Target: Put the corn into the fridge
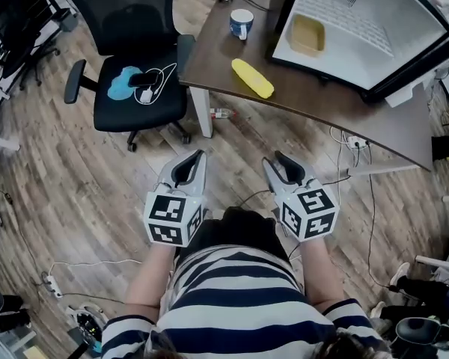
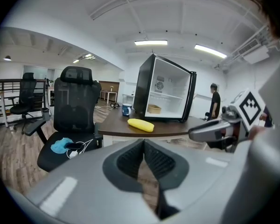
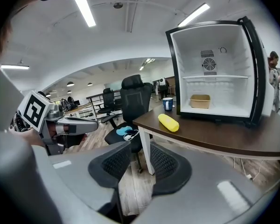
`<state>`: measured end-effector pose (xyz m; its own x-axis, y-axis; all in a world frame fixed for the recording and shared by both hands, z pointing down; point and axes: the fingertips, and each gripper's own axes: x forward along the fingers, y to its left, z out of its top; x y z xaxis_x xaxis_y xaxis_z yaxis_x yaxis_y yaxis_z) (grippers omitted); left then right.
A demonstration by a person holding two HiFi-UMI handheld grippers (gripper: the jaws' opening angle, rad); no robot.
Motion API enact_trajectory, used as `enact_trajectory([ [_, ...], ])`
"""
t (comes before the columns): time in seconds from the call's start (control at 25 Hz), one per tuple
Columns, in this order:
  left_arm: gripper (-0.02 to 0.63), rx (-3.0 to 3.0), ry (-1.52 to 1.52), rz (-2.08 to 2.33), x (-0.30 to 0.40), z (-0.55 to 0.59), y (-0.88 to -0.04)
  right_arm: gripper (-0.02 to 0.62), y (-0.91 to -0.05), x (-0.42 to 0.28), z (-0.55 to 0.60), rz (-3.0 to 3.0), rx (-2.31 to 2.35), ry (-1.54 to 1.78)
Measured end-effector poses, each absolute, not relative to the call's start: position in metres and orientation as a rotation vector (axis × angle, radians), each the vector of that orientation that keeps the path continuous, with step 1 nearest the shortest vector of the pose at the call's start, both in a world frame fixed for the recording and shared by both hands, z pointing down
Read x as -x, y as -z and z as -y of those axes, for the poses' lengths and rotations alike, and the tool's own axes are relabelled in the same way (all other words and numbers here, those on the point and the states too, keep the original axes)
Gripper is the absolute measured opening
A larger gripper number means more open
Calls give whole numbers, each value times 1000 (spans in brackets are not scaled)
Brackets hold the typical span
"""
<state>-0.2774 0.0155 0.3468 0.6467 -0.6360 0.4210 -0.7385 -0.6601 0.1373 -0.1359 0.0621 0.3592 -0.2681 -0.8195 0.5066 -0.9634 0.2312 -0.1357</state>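
The yellow corn (image 1: pixel 252 78) lies on the dark wooden table (image 1: pixel 209 51), near its front edge, in front of a small fridge (image 1: pixel 359 21) whose door stands open. It also shows in the left gripper view as the corn (image 2: pixel 140 124) and in the right gripper view as the corn (image 3: pixel 168 122). Both grippers are held close to my body, well short of the table. My left gripper (image 1: pixel 198 155) has its pads meeting at the tips, with nothing between them. My right gripper (image 1: pixel 278 158) shows a gap between its pads and is empty.
A blue-and-white mug (image 1: pixel 241 23) stands on the table left of the fridge. A tan tray (image 1: pixel 307 34) sits inside the fridge. A black office chair (image 1: pixel 138 51) with a blue cloth (image 1: pixel 121 83) and cables stands left of the table. A person (image 2: pixel 214 99) stands behind the fridge.
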Motion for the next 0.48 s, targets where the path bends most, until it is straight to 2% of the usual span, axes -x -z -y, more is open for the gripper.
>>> enact_trajectory([
  [0.48,0,-2488,-467,1239,238,34,-351,147,-370,92,13,2231,-1524,-601],
])
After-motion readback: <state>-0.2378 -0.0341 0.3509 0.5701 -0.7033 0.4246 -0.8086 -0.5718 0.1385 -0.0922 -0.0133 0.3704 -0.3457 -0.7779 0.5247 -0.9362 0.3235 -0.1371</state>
